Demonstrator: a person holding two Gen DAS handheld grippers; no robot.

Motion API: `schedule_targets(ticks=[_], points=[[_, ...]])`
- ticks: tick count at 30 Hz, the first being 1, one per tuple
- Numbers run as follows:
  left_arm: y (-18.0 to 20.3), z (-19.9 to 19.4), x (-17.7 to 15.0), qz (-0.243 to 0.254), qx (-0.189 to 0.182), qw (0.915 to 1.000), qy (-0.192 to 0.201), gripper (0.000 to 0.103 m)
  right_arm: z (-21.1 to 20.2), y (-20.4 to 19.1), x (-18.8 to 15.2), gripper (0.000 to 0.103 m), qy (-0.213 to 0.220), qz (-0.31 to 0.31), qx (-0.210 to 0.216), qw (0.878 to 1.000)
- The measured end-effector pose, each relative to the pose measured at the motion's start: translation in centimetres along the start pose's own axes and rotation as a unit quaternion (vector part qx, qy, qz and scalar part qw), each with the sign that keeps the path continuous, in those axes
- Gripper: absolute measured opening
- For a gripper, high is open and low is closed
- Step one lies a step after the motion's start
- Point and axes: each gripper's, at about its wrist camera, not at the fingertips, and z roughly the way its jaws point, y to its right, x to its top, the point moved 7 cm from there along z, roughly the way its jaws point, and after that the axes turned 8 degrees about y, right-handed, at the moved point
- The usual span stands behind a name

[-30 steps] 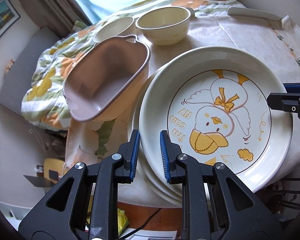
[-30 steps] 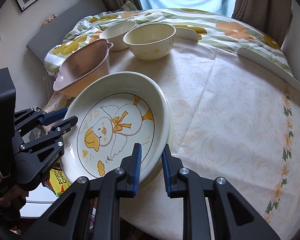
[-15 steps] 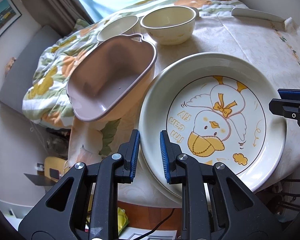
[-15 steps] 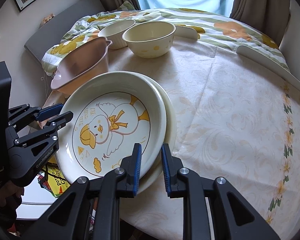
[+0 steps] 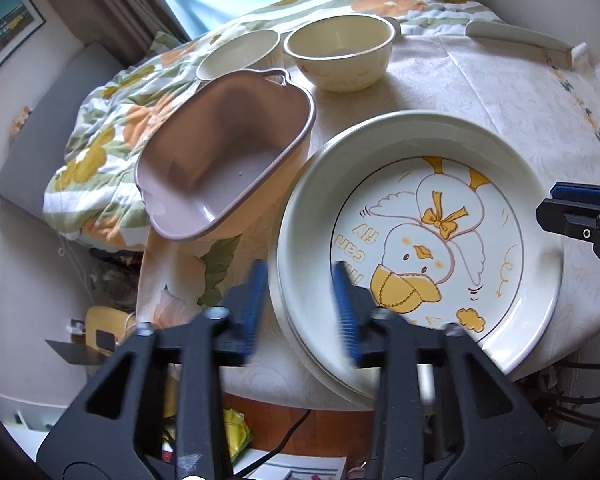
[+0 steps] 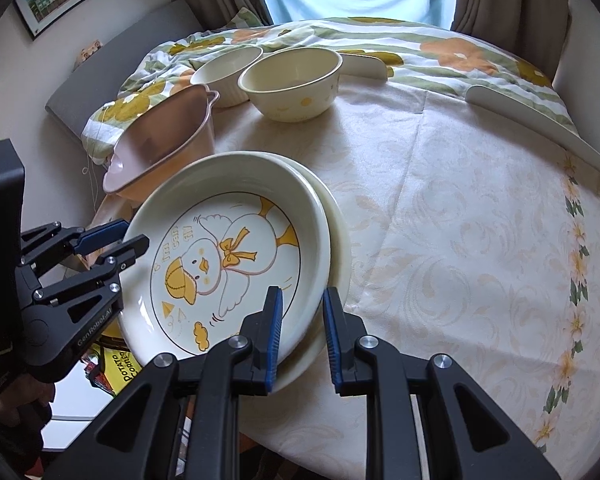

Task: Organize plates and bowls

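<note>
A white plate with a yellow duck drawing [image 5: 420, 224] [image 6: 228, 256] lies on top of a plain cream plate [image 6: 338, 240] at the table's near edge. My left gripper [image 5: 300, 304] has its jaws apart around the plates' rim and looks blurred. My right gripper [image 6: 300, 332] stands with its jaws a little apart around the opposite rim. A pink handled basin [image 5: 224, 152] [image 6: 160, 140] sits beside the plates. Two cream bowls, one large [image 5: 340, 56] [image 6: 292, 80] and one small [image 5: 240, 56] [image 6: 228, 72], stand at the back.
The round table [image 6: 460, 220] has a cream floral cloth. A flowered quilt [image 6: 380, 40] lies behind it. White curved pieces [image 6: 540, 120] line the far right edge. Clutter and a snack bag [image 6: 120, 368] lie on the floor below.
The duck plate came down onto the cream plate. My left gripper's jaws have opened wider off the rim. My right gripper's jaws have also spread a little.
</note>
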Motion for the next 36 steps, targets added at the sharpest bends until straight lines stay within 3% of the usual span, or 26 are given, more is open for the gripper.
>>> schedule_targets(ticks=[2, 3, 4, 6, 7, 11, 16, 21, 25, 30, 36], points=[[-0.3, -1.3, 0.5, -0.015, 0.003, 0.9997, 0.021, 0.091, -0.9, 0.1, 0.4, 0.022, 0.010, 0.001, 0.004, 1.000], [-0.5, -2.0, 0.8, -0.021, 0.003, 0.9993, 0.032, 0.095, -1.5, 0.1, 0.6, 0.035, 0.017, -0.001, 0.002, 1.000], [-0.6, -2.7, 1.0, -0.025, 0.000, 0.9989, 0.039, 0.095, -1.9, 0.2, 0.8, 0.060, 0.024, -0.002, 0.003, 1.000], [-0.8, -3.8, 1.3, -0.038, -0.006, 0.9985, 0.039, 0.095, -3.0, 0.2, 1.3, 0.088, 0.039, -0.004, 0.010, 0.999], [-1.0, -4.1, 1.5, -0.046, -0.008, 0.9982, 0.037, 0.095, -3.6, 0.3, 1.7, 0.092, 0.048, -0.008, 0.013, 0.999], [-3.0, -6.1, 1.6, -0.122, -0.029, 0.9917, 0.028, 0.095, -5.1, 0.4, 2.9, 0.101, 0.061, -0.032, 0.022, 0.997], [-5.7, -8.3, 1.9, -0.202, -0.030, 0.9780, 0.043, 0.095, -5.9, 0.1, 5.3, 0.102, 0.081, -0.049, 0.047, 0.994], [-8.7, -8.1, 1.9, -0.255, -0.017, 0.9659, 0.039, 0.095, -4.2, -2.0, 7.7, 0.102, 0.042, -0.075, 0.082, 0.993], [-10.8, -6.0, 1.8, -0.292, -0.029, 0.9557, 0.025, 0.095, -1.5, -4.5, 10.1, 0.102, 0.018, -0.096, 0.121, 0.988], [-13.1, -2.1, 1.5, -0.330, -0.043, 0.9431, 0.006, 0.095, 3.0, -7.3, 12.0, 0.102, -0.017, -0.126, 0.125, 0.984], [-14.7, 3.2, 1.6, -0.346, -0.056, 0.9364, -0.024, 0.095, 9.5, -8.8, 12.9, 0.102, -0.081, -0.104, 0.146, 0.981]])
